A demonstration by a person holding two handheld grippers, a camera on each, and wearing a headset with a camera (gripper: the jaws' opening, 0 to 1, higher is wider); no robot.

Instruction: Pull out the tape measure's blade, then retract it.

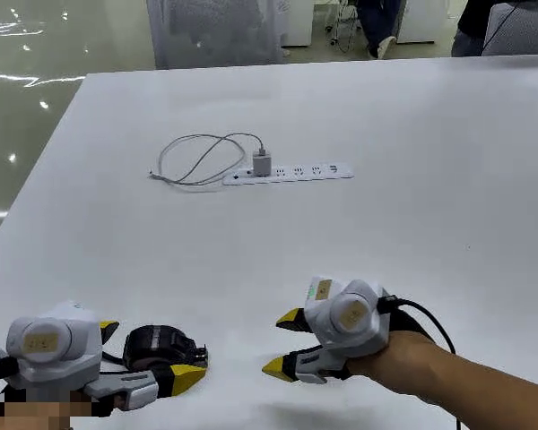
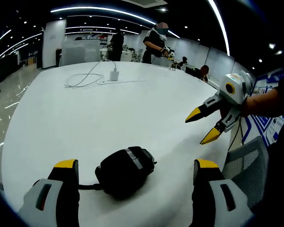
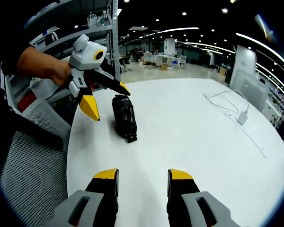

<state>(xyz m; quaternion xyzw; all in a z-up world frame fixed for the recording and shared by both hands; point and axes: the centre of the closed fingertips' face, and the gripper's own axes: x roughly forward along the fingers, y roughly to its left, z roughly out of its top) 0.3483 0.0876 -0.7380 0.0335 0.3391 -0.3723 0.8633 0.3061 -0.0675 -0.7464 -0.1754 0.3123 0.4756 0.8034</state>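
1. Head view, white table: a broad glossy top that spans the picture and carries items 3 to 8.
2. Mesh chair: grey, standing off the table's edge, at 4 o'clock in the left gripper view.
3. Left gripper: white body with yellow tips, at 7 o'clock in the head view. Its jaws are spread wide, one to each side of the tape measure, and are not closed on it. Whether a tip touches the case cannot be told.
4. Right gripper: same make, at 5 o'clock in the head view, held in a hand. Its jaws are parted over bare table and point toward 9 o'clock, with a strip of table between them and item 3.
5. Power strip: white and long, lying at 12 o'clock from the grippers and well apart from them.
6. Cable: white, in loose loops, at 9 o'clock of the power strip.
7. Tape measure: a black case with a grey band, lying on the table between the left gripper's jaws. In the left gripper view it sits nearer the jaw at 8 o'clock, and a thin black strap runs from the case toward that jaw.
8. Charger: a white block plugged in at the power strip's 9 o'clock end, with the cable running from it.
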